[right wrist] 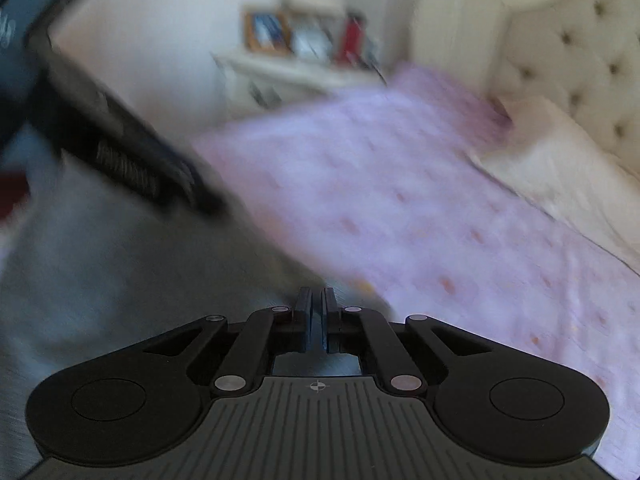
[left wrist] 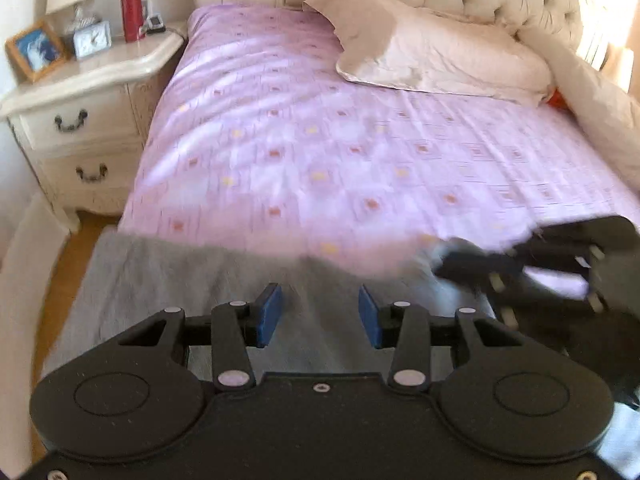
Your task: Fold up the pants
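Left gripper (left wrist: 320, 316) spread wide directly above grey pants (left wrist: 160, 280) at bed (left wrist: 320, 140) edge; right gripper (right wrist: 316, 316) nearly closed, apparently pinching fabric, just beside.

- No word, brand name or number can be read in either view.
- The small white clock (left wrist: 92, 42) on the nightstand (left wrist: 86, 76) shows a dial with hands, but its numerals are too small and soft to make out.
- The red bottle (left wrist: 132, 10) bears no label that can be read.
- The picture frame (left wrist: 36, 50) holds a blue image with no legible writing.
- A pale mark sits on the dark object (right wrist: 12, 20) at the upper left edge of the right wrist view; it is cut off and blurred.
- The right gripper (right wrist: 317, 316) carries a small crosshair sign on its ribbed plate, with no text beside it.
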